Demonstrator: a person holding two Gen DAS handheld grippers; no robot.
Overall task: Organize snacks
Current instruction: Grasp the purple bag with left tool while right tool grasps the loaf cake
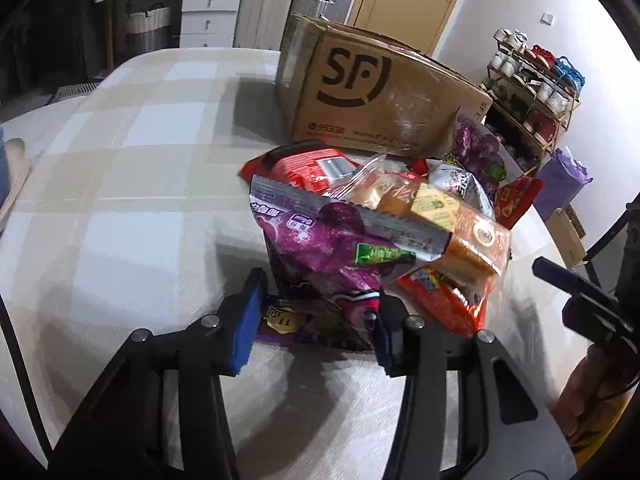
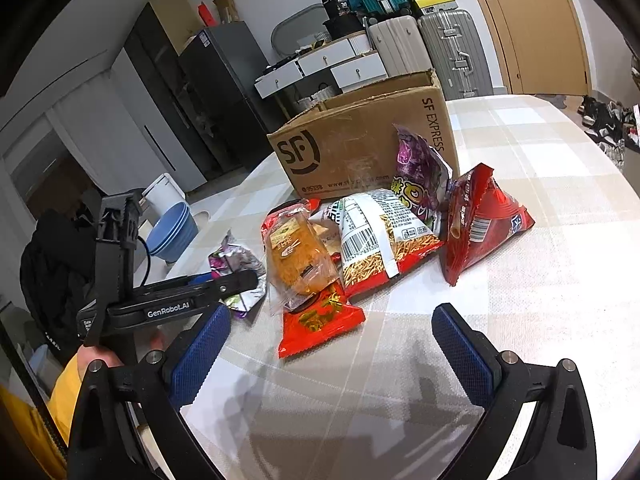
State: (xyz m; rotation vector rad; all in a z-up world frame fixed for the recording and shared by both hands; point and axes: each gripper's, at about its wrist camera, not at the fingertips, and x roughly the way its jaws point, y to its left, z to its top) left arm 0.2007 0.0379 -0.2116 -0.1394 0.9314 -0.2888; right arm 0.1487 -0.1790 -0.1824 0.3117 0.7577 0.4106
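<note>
Your left gripper [image 1: 316, 320] has its blue-padded fingers [image 1: 246, 320] set on either side of the lower end of a purple snack bag [image 1: 320, 248]. The right pad touches the bag's edge; the left pad stands just off it, so you cannot tell whether the bag is truly clamped. That bag lies at the near edge of the snack pile on the checked worktop [image 1: 132, 168], with its silver serrated seal pointing toward the cardboard SF box [image 1: 372, 96].

Your right gripper [image 2: 332, 344] hovers over bare cloth in front of the pile, its fingers [image 2: 460, 344] spread wide and holding nothing.

From the right wrist view, the pile sits just in front of the SF box [image 2: 360, 148], which stands open-topped on the worktop [image 2: 540, 280]. Nearest you is a red-orange packet [image 2: 320, 320], partly under a clear-wrapped bread or cake pack [image 2: 300, 256]. Beside that lies a noodle-snack bag [image 2: 380, 236] with its barcode up. A second purple bag [image 2: 420, 168] leans against the box, and a red bag [image 2: 480, 220] stands tented at the right end, touching the noodle-snack bag. The bag between your left fingers shows here only as crumpled silver and purple foil [image 2: 240, 272], at the left end of the pile.
</note>
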